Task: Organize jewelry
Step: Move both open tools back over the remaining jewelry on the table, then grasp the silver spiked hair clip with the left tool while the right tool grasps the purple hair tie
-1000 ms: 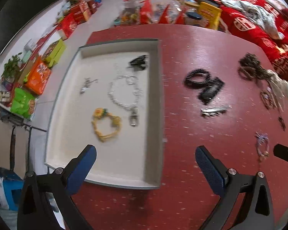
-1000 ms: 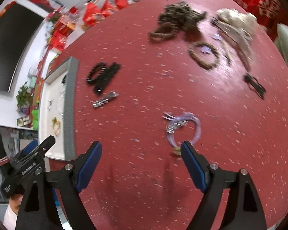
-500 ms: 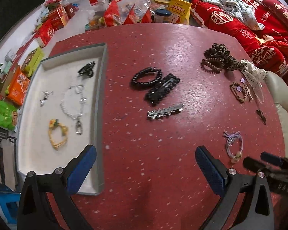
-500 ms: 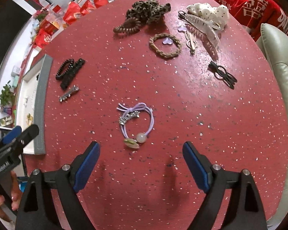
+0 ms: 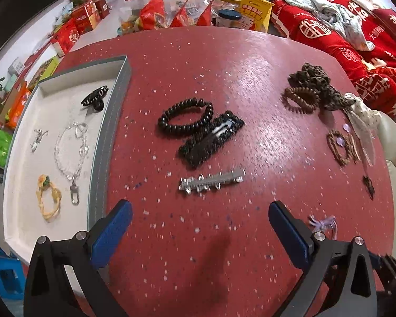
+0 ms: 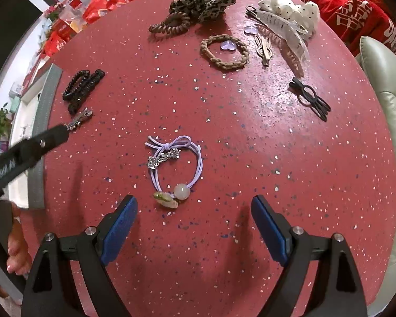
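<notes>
Both tongs gape empty; right gripper (image 6: 194, 220) may snag only one strand of the purple hair tie (image 6: 175, 169) at twelve o'clock, dropping it short of the tray (image 5: 103, 142).

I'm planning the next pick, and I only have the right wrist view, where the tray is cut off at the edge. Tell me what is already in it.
Observer: The left wrist view shows four pieces in the tray: a black claw clip, a clear chain bracelet, a yellow bracelet and a small silver piece.
Operator: Report the left hand-held gripper's jaws.
Observer: The left hand-held gripper is open and empty, just short of the silver spiked clip.
Operator: Separate the black items beyond that clip; they overlap for me.
Observer: There are two: a black spiral tie touching a black beaded snap clip.
</notes>
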A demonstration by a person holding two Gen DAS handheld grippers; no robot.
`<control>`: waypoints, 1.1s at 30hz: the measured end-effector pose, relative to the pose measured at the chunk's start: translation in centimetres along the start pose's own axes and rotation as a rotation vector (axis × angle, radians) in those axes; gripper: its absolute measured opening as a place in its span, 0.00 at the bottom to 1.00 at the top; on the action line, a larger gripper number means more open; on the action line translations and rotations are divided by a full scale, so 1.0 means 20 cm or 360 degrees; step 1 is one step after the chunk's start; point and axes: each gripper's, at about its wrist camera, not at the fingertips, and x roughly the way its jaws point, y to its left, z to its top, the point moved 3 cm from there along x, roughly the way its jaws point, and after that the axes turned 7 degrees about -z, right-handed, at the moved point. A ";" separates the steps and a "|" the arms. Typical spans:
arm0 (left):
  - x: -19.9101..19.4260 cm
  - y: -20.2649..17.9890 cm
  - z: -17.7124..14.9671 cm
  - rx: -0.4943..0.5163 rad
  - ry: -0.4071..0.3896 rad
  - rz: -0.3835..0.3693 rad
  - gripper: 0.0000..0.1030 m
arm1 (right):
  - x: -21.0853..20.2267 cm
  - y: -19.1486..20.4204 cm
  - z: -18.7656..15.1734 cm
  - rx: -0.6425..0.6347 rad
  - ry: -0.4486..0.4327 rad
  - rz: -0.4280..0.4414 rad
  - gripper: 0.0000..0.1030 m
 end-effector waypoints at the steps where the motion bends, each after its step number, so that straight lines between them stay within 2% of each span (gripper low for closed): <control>1: 0.01 0.00 0.01 0.0012 -0.0008 0.0006 1.00 | 0.00 0.00 0.00 0.0004 -0.0002 -0.0002 0.87; 11: 0.12 -0.03 0.05 0.0125 -0.0035 -0.0004 1.00 | 0.07 0.09 0.02 -0.0042 -0.0029 -0.0055 0.87; 12: 0.13 -0.04 0.05 0.0147 -0.0035 -0.0011 0.98 | 0.07 0.11 0.03 -0.0049 -0.0044 -0.0074 0.87; 14: 0.16 -0.06 0.05 0.0193 -0.0014 -0.0009 0.82 | 0.08 0.13 0.04 -0.0069 -0.0061 -0.0103 0.87; 16: 0.18 -0.08 0.05 0.0226 0.0012 -0.0015 0.73 | 0.09 0.15 0.06 -0.0089 -0.0075 -0.0130 0.87; 21: 0.18 -0.11 0.05 0.0253 -0.0004 -0.0045 0.62 | 0.13 0.24 0.07 -0.0186 -0.0103 -0.0230 0.87; 26: 0.17 -0.16 0.02 0.0297 0.0001 -0.0066 0.62 | 0.13 0.25 0.03 -0.0240 -0.0133 -0.0247 0.85; 32: 0.14 -0.21 -0.05 0.0360 0.0003 -0.0088 0.61 | 0.11 0.23 0.01 -0.0270 -0.0170 -0.0233 0.66; 33: 0.14 -0.22 -0.06 0.0364 0.0004 -0.0091 0.61 | 0.10 0.22 0.00 -0.0272 -0.0179 -0.0224 0.57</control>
